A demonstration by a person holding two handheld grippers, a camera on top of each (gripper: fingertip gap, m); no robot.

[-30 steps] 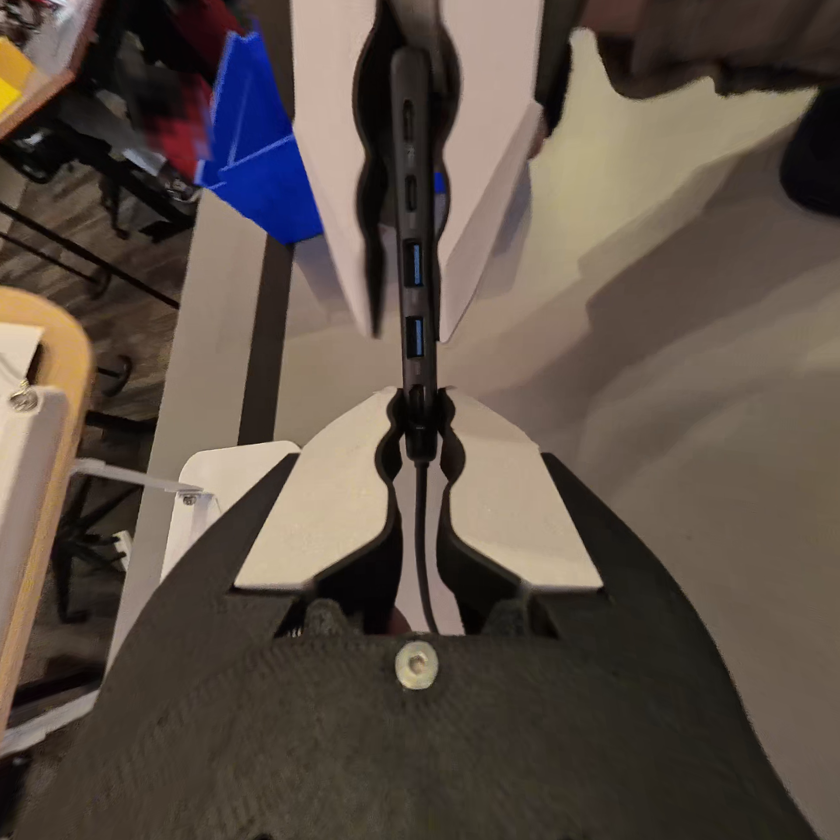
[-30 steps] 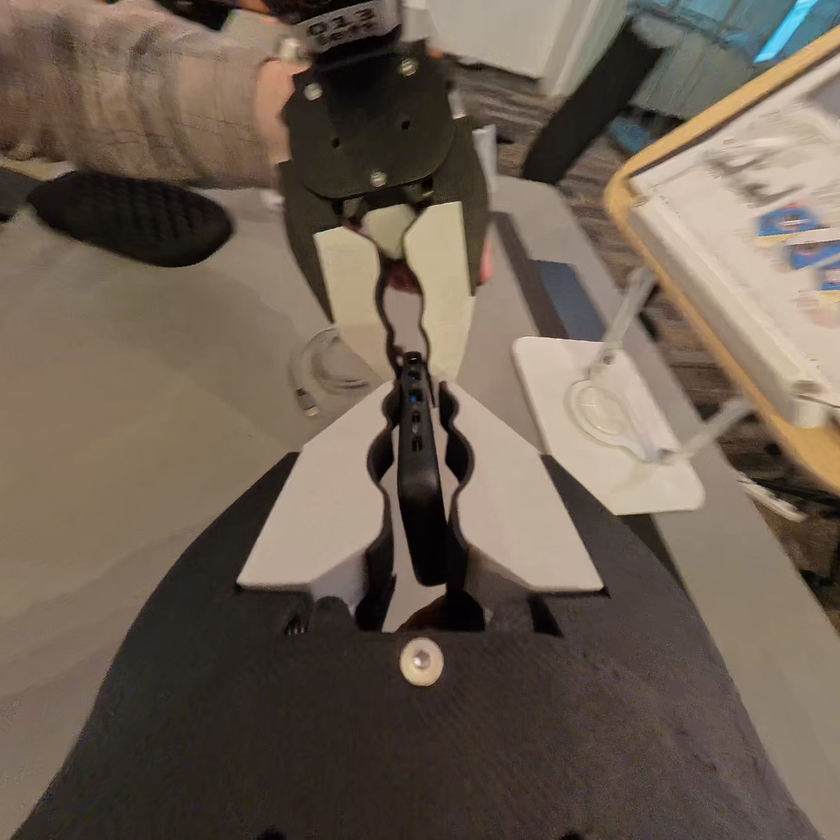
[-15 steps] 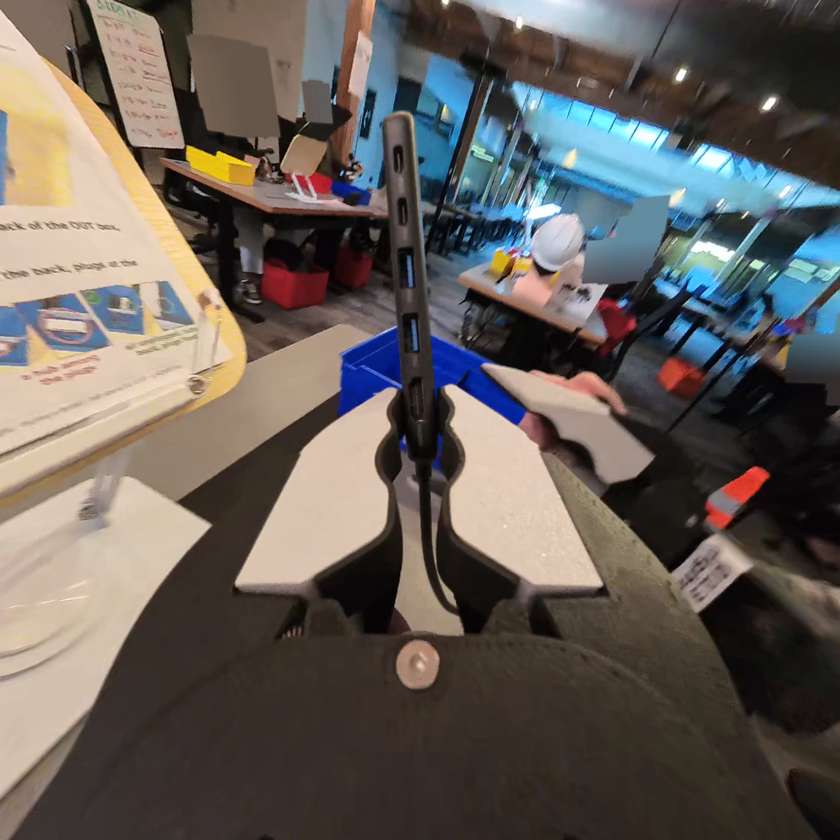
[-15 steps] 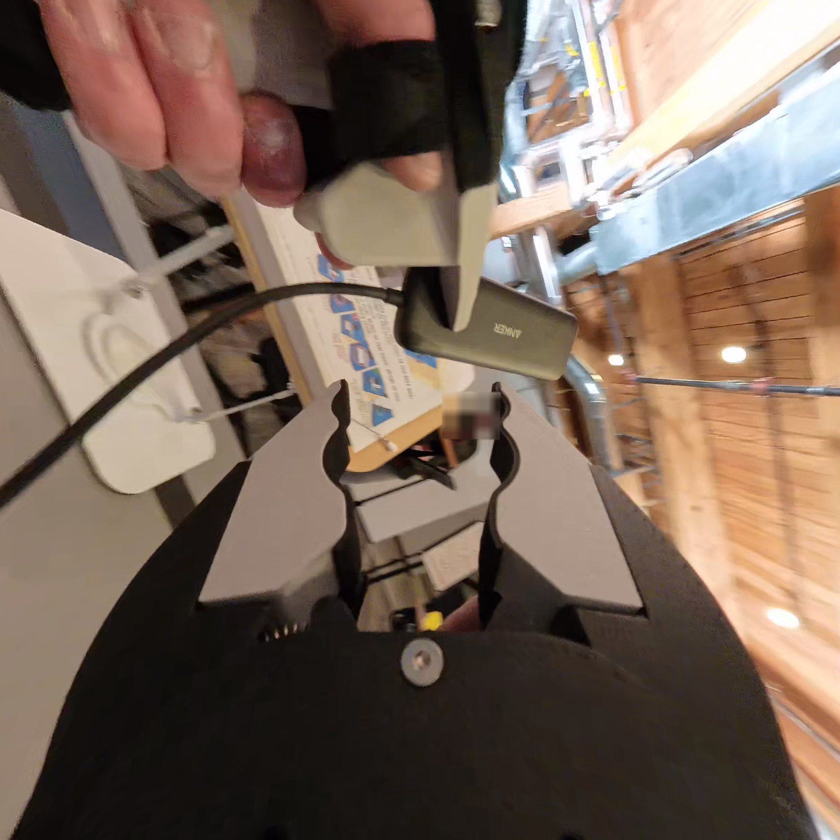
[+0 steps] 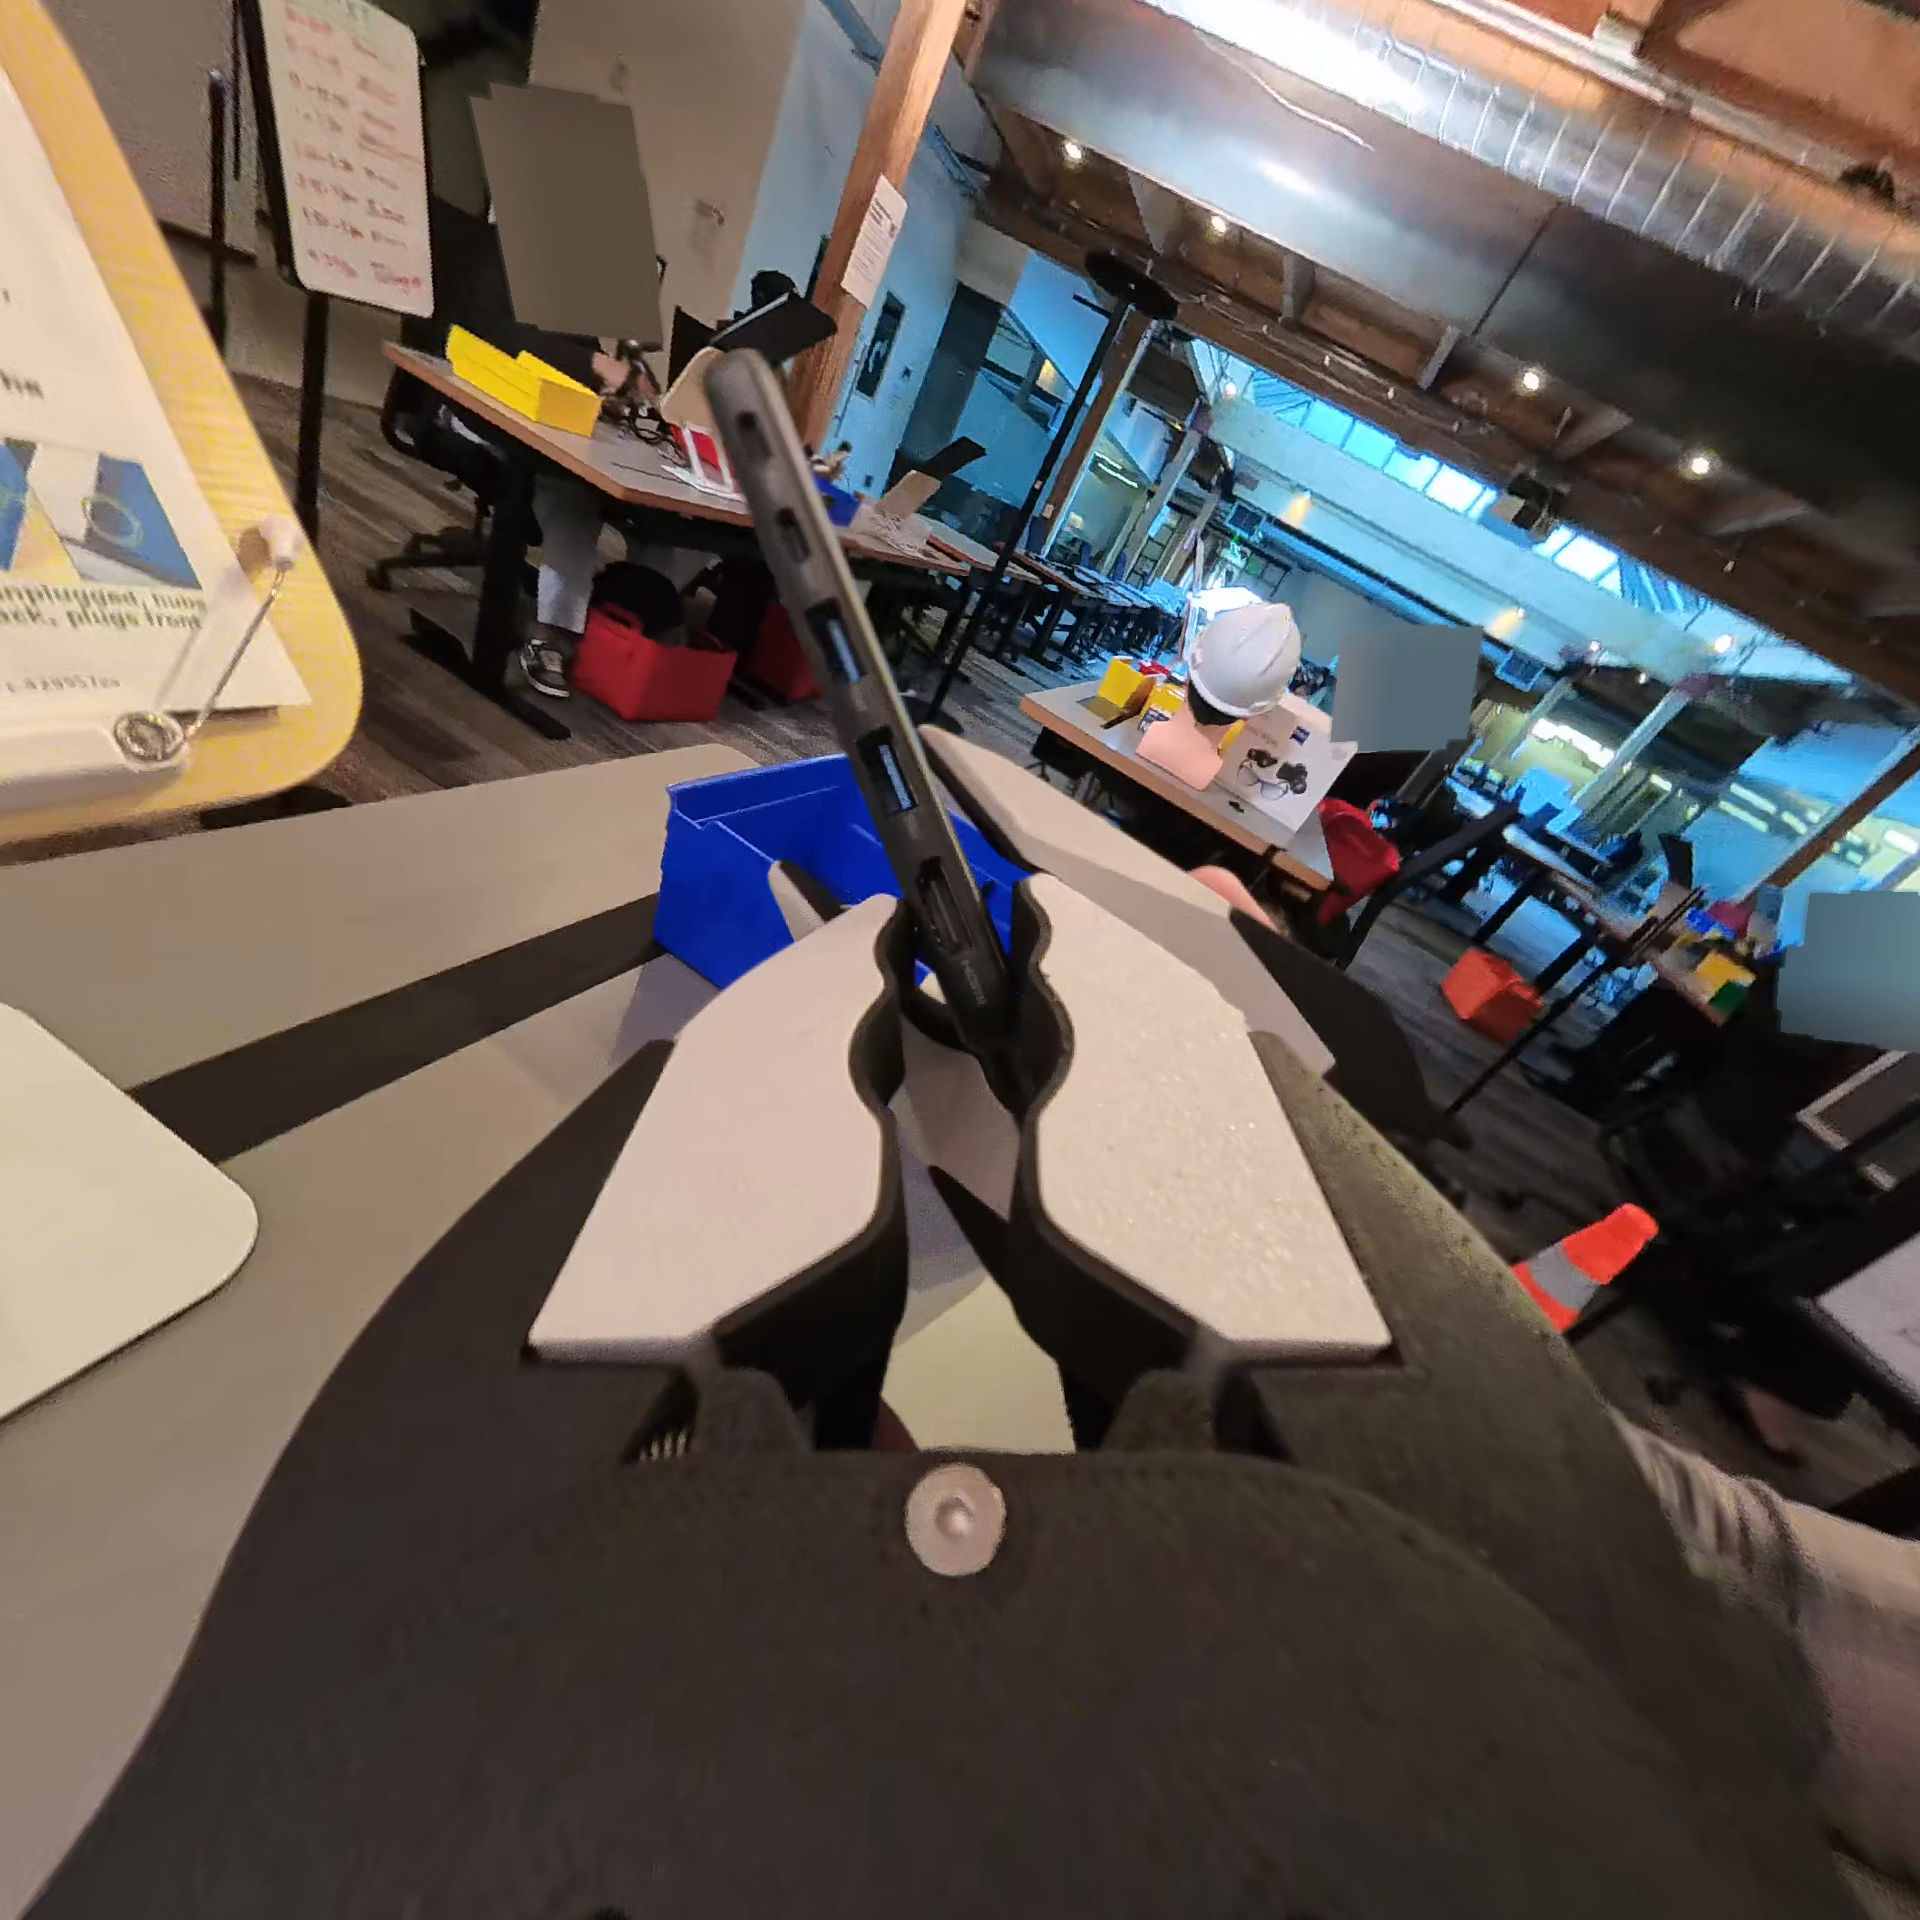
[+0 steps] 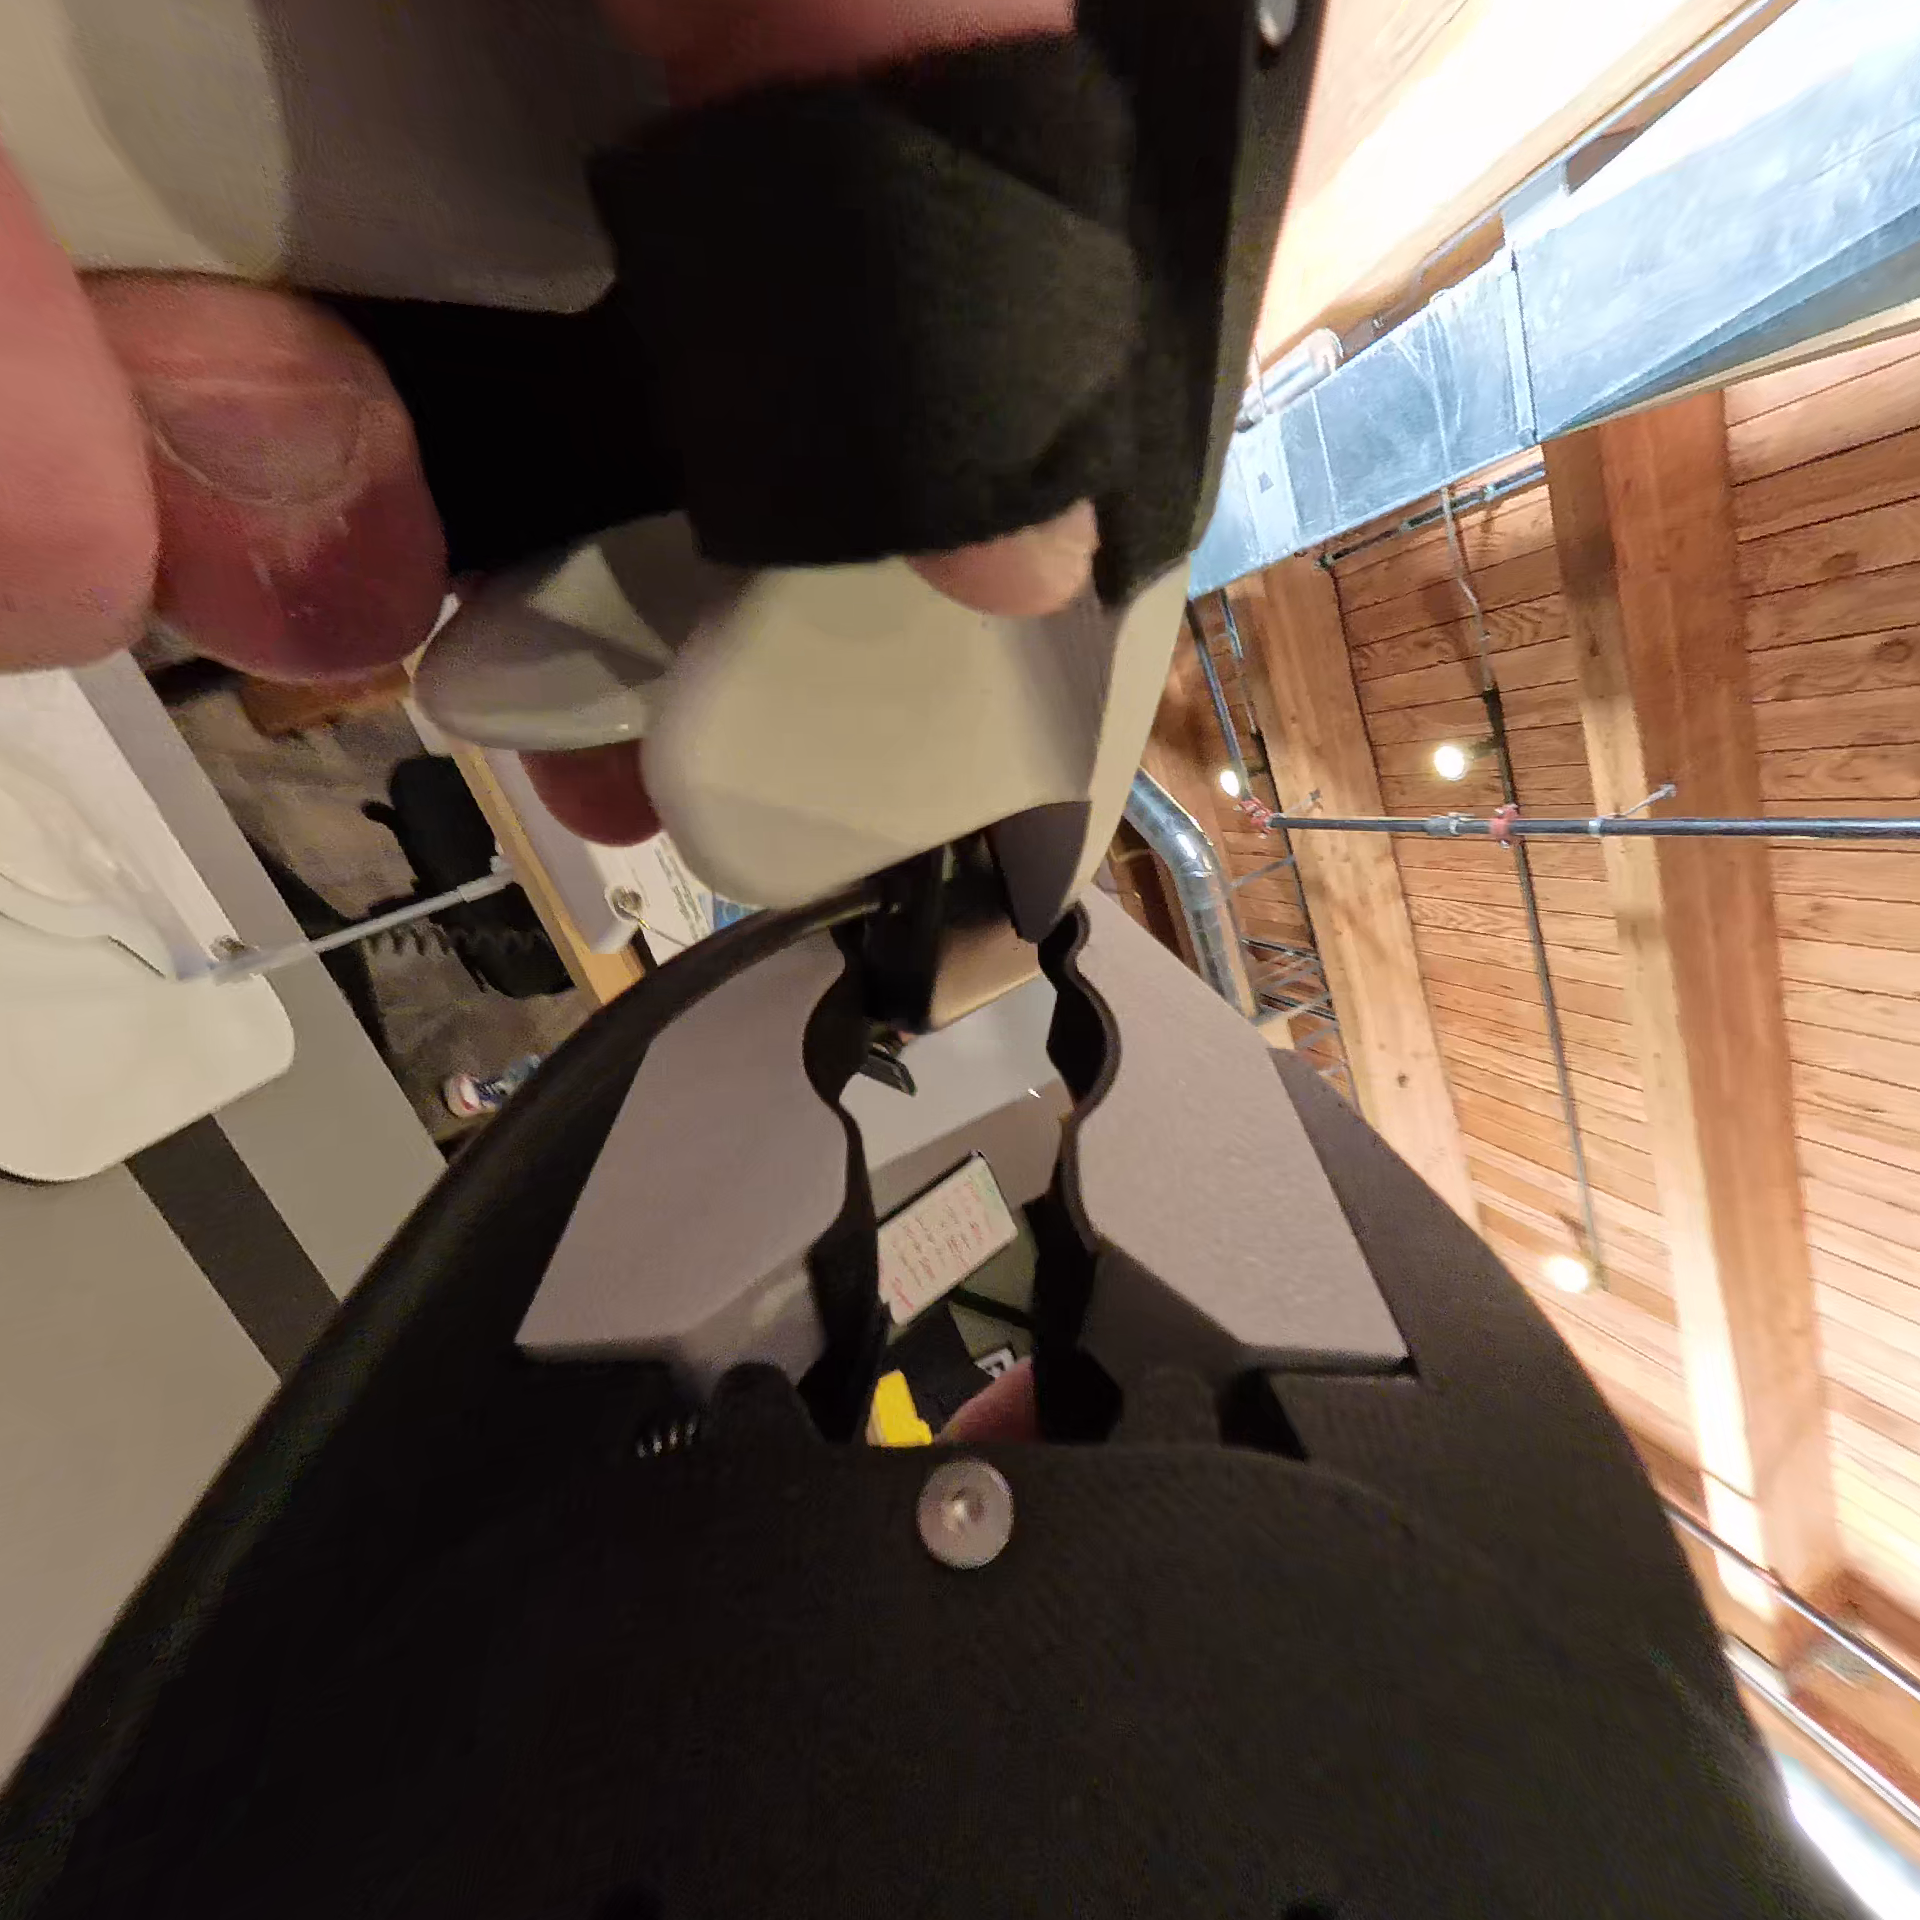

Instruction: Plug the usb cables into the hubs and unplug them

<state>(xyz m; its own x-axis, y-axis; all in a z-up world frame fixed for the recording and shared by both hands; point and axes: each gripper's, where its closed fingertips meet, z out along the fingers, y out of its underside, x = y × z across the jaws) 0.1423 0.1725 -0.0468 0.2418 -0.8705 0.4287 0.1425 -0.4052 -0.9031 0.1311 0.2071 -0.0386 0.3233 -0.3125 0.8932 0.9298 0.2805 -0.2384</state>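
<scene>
A dark grey USB hub [image 5: 831,644] with several ports along its edge stands tilted up and to the left. My left gripper [image 5: 961,935] is shut on its lower end, where the black cable leaves it. In the right wrist view my right gripper [image 6: 951,935] is partly open, its fingertips on either side of the hub's cable end [image 6: 977,987], right under the left gripper's white fingers [image 6: 883,748]. The right gripper's fingers [image 5: 1039,821] also show behind the hub in the left wrist view. No loose USB cable is in view.
A blue bin [image 5: 748,852] sits on the grey table [image 5: 312,883] behind the hub. A white stand base [image 5: 83,1195] and its instruction board [image 5: 104,520] are at the left. A person's hand [image 6: 208,468] holds the left gripper close above. My left and right fingertips are right by each other.
The right gripper let go of the hub, swung round and has now moved in close to its cable end with narrower jaws. The left gripper tipped the hub up, and it now leans left.
</scene>
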